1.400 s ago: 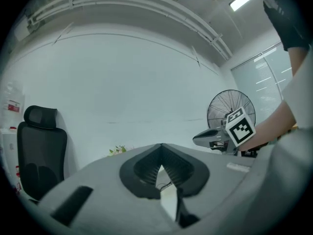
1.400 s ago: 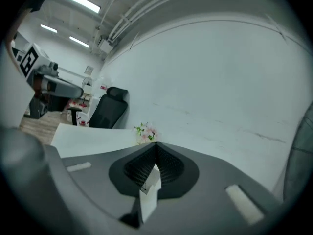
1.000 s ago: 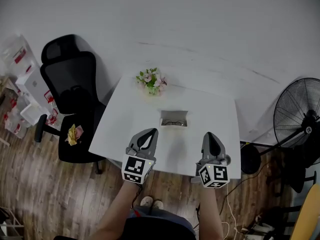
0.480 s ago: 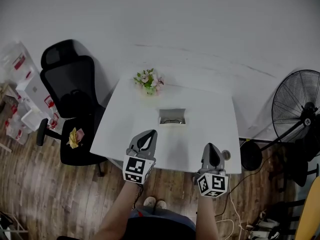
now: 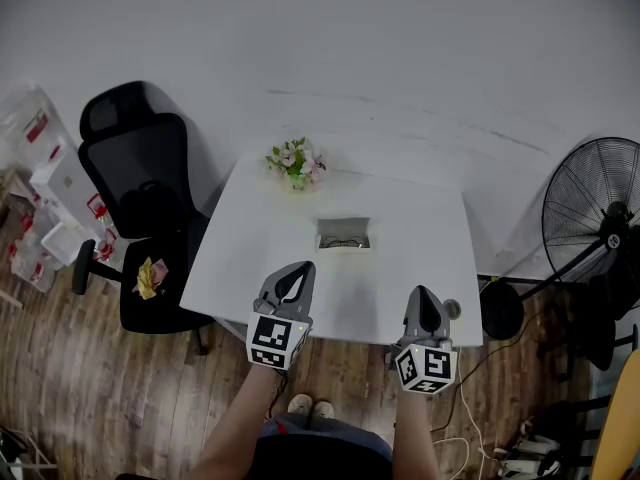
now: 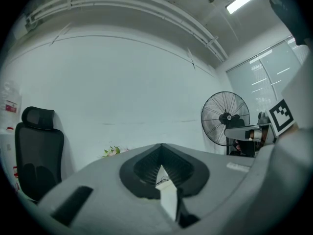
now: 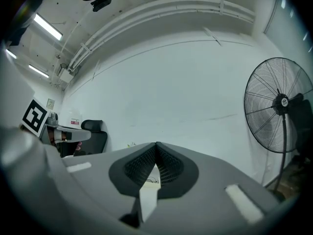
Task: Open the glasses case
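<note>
On the white table [image 5: 420, 258], dead centre, the glasses case [image 5: 345, 235] sits lid-up, spectacles showing: open, I'd say. At the near edge, left gripper [image 5: 303, 266] and right gripper [image 5: 420, 293] hover, claws pressed together, empty. Nothing looks left to pry.

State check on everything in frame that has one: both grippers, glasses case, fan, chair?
left gripper: fingers shut, nothing between them.
right gripper: fingers shut, nothing between them.
glasses case: looks open, glasses showing inside; neither gripper touches it.
fan: upright; cannot tell whether it is spinning.
office chair: unoccupied, yellow item on seat.
</note>
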Demonstrator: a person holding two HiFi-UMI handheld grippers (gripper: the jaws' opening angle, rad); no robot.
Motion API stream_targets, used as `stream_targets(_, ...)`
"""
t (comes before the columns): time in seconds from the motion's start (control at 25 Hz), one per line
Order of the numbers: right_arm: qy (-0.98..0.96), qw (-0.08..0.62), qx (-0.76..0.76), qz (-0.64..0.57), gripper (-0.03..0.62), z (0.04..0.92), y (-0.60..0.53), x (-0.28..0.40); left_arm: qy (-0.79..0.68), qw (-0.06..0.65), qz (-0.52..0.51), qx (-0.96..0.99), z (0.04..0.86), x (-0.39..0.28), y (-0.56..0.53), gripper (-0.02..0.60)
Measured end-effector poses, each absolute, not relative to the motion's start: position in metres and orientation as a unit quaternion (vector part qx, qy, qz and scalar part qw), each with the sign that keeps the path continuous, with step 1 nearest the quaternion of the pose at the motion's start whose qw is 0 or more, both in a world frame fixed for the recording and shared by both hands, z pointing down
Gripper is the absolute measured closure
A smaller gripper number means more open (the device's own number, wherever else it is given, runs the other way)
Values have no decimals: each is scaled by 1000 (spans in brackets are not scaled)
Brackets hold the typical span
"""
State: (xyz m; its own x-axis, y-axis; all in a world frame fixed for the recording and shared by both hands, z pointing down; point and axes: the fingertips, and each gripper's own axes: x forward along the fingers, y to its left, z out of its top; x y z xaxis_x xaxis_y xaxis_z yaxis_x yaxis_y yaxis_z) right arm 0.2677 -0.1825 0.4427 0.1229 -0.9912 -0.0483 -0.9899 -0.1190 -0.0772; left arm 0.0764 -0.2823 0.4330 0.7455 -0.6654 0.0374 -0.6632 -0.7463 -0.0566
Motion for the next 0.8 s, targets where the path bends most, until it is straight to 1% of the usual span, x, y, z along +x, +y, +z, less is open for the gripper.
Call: stream_targets(0.8, 664, 48, -746, -13, 588, 441, -183, 264, 352, 16, -30, -935, 434, 74, -280, 574)
